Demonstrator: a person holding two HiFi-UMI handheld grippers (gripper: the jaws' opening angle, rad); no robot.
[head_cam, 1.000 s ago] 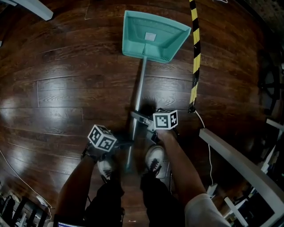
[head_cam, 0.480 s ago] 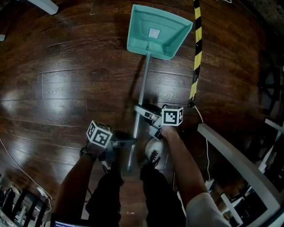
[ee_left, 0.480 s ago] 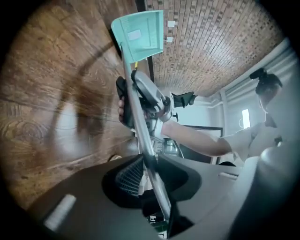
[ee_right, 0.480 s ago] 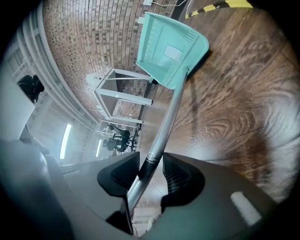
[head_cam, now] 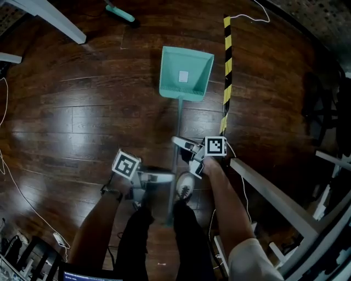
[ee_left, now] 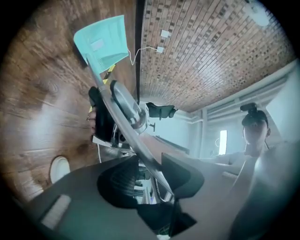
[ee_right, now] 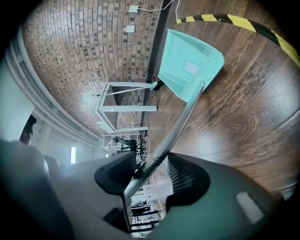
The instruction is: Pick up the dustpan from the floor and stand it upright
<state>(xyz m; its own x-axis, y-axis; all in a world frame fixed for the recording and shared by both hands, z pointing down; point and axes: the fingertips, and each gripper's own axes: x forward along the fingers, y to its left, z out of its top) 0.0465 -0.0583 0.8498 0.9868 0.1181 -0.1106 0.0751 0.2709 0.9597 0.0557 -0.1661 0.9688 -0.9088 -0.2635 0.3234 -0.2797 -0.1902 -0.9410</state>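
A teal dustpan (head_cam: 186,74) lies on the dark wood floor, and its long metal handle (head_cam: 178,121) slants up toward me. The left gripper (head_cam: 163,176) reaches in from the left near the handle's top end. The right gripper (head_cam: 186,155) reaches in from the right a little lower. In the left gripper view the handle (ee_left: 136,136) runs between the jaws of the left gripper (ee_left: 152,166), against one jaw with a gap at the other. In the right gripper view the handle (ee_right: 180,124) likewise crosses the right gripper (ee_right: 152,171), leaning on one jaw. Both pairs of jaws are opening.
A yellow-and-black striped strip (head_cam: 226,71) runs along the floor right of the pan. White frame beams stand at the right (head_cam: 274,192) and top left (head_cam: 55,19). A teal brush (head_cam: 120,12) lies at the back. My shoe (head_cam: 185,189) is under the handle. Cables (head_cam: 11,181) trail at the left.
Both grippers have risen with the handle, lifting its near end off the floor. The pan has tipped up and looks narrower. The floor now looks farther away.
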